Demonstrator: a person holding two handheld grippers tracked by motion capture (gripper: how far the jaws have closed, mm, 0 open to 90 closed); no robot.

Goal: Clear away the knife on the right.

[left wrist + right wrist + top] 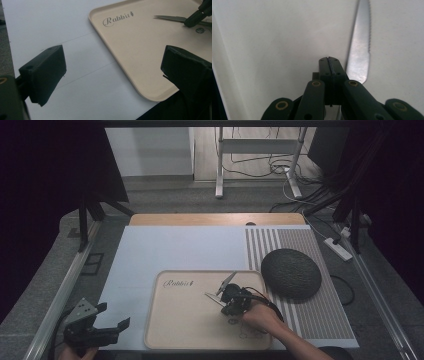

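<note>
Low in the frame's centre, our right gripper (231, 296) reaches over the tray (170, 320), jaws pressed together beside a knife (360, 50); whether they pinch it we cannot tell. Our left gripper (112, 317) sits at lower left, jaws spread, holding nothing.

The high view is dim and rather soft, its upper corners and side edges fall into near black, and the white table top (175, 250) is the brightest part. In the left gripper view the light is even and pale, and the near jaws are dark and slightly blurred while the tray (140, 50) is sharper. In the right gripper view the knife blade (360, 42) shows a soft glare, and the left edge is dark.
</note>
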